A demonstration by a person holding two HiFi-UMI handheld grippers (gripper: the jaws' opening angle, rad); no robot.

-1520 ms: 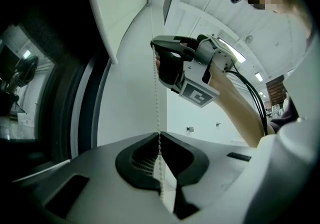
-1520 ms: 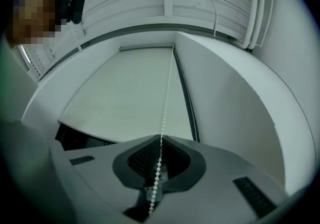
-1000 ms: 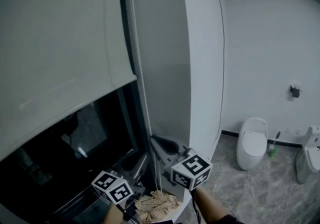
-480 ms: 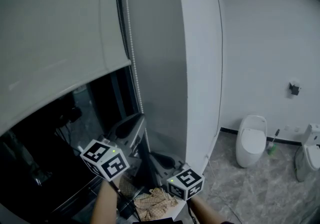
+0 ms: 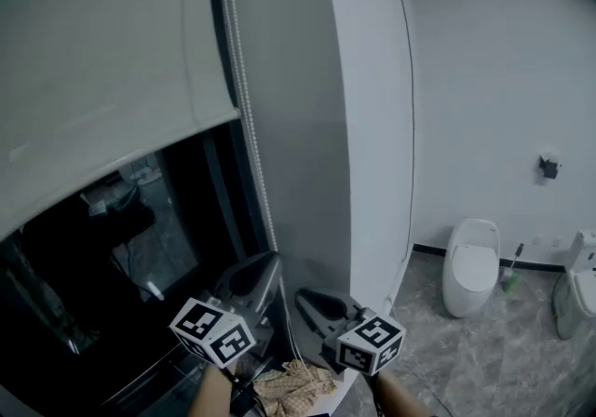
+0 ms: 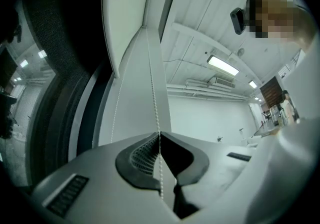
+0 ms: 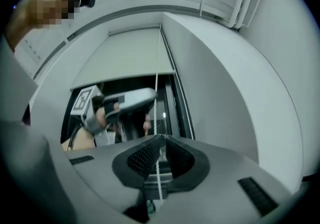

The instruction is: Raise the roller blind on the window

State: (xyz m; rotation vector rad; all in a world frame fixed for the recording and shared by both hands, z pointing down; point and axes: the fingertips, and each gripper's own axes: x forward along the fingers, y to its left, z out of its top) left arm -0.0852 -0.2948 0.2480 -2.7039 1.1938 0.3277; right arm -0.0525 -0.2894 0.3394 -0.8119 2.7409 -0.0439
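Head view: blind (image 5: 102,43) covers the upper part of the window (image 5: 112,257). Its hem slants across the dark glass and sits higher than a second ago, so more pane is exposed. Most of the lift came in the first half-second; since then it has barely moved.

Chain (image 5: 253,141) hangs taut down the blind's right edge, against the grey reveal.

Left gripper (image 6: 159,134) is clenched on the chain. It was higher half a second ago and is now lower, which reads as a completed downward pull. Right gripper (image 7: 161,137) is likewise clamped on the chain, just below and to the right of the left.

Judgement: raising is under way but only partly done. Further hand-over-hand pulls are needed.
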